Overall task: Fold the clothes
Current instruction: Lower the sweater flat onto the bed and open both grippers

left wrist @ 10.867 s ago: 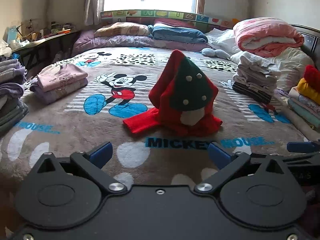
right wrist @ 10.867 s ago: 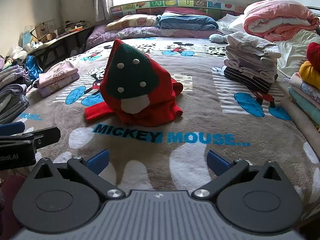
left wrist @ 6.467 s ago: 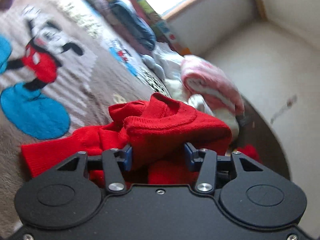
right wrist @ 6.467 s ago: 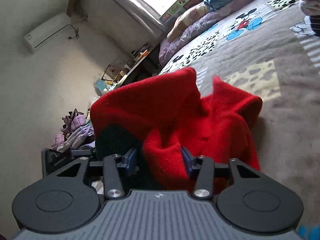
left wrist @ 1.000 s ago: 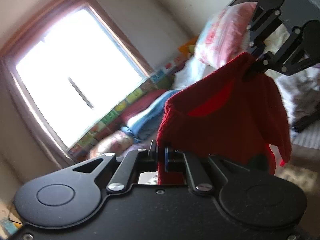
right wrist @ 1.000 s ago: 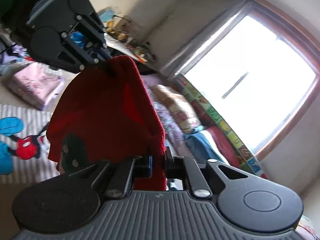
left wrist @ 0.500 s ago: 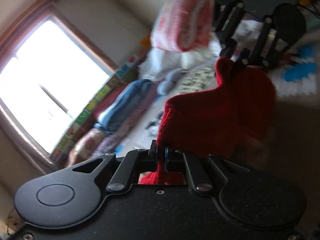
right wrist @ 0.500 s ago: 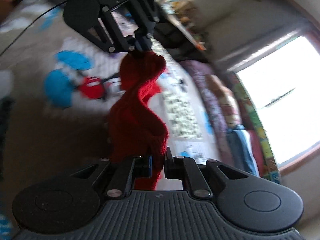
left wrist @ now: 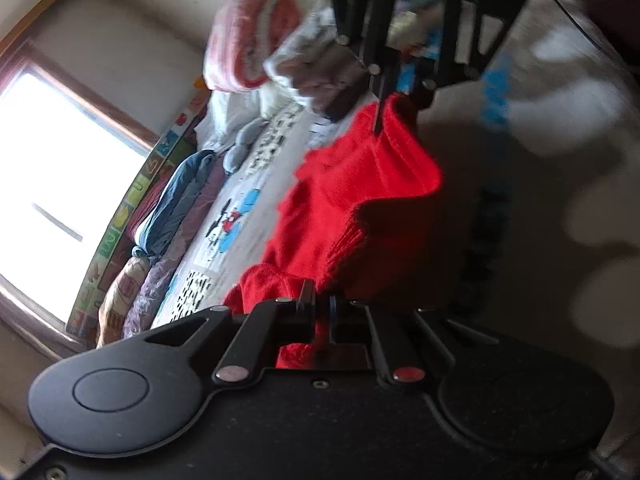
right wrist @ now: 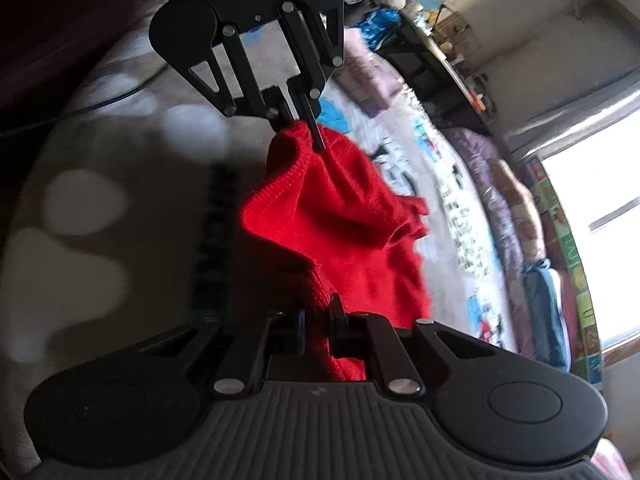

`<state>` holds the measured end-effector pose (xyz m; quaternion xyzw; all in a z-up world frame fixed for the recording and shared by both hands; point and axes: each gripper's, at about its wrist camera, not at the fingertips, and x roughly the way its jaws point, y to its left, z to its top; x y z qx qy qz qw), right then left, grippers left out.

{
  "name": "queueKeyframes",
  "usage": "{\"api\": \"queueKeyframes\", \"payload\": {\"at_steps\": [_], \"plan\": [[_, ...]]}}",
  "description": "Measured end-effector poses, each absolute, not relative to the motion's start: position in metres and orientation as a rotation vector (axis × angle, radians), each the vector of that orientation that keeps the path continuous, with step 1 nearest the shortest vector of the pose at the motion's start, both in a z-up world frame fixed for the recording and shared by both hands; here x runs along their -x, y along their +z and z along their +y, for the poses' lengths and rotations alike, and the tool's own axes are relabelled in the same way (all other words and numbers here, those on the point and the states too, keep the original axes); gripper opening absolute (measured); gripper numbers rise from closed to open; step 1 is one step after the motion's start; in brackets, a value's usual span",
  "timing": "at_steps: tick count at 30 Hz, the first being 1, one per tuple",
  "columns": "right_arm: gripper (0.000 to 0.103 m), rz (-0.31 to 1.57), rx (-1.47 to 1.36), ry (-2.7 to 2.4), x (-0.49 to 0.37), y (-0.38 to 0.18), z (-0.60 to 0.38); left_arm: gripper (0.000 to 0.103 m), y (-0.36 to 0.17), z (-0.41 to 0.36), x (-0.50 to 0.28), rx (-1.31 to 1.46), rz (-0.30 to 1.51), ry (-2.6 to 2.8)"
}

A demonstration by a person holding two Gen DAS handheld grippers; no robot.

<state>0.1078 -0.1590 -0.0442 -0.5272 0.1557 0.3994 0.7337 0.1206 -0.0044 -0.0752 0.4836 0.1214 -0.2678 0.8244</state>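
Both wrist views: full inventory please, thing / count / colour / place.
red sweater: 1, red knit, slung between the two tongs above the bed
bed blanket: 1, brown-grey with white patches and cartoon prints, under the sweater
rolled quilt: 1, pink and white, at the bed's far side in the left view
folded clothes stack: 1, pale with a dark bottom layer, beside the quilt
pillows: several, blue, purple, patterned, along the headboard
window: 1, bright, brown frame, behind the headboard
cluttered shelf: 1, dark, along the wall in the right view
left tongs: 1, black, shut on the sweater's edge
right tongs: 1, black, shut on the sweater's edge
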Motion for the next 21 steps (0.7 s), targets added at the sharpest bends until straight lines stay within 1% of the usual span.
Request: {"api": "queueKeyframes", "payload": {"at_steps": [4, 10, 14, 19, 20, 21], "plan": [[0.012, 0.366, 1.163, 0.880, -0.080, -0.065, -0.161, 0.004, -0.100, -0.007, -0.088, -1.056, 0.277, -0.583], [0.012, 0.407, 1.160, 0.873, -0.045, -0.091, -0.161, 0.004, -0.119, -0.010, -0.057, -1.061, 0.309, -0.565], [0.013, 0.452, 1.139, 0.844, -0.041, -0.110, -0.158, 0.004, -0.131, -0.016, -0.053, -1.037, 0.350, -0.545], [0.019, 0.468, 1.109, 0.802, -0.036, -0.120, -0.153, 0.004, -0.147, -0.023, -0.054, -1.029, 0.415, -0.493], [0.023, 0.470, 1.091, 0.813, -0.033, -0.116, -0.155, 0.005, -0.148, -0.024, -0.053, -1.033, 0.426, -0.491], [0.028, 0.473, 1.071, 0.824, -0.030, -0.112, -0.158, 0.010, -0.146, -0.022, -0.052, -1.031, 0.444, -0.503]]}}
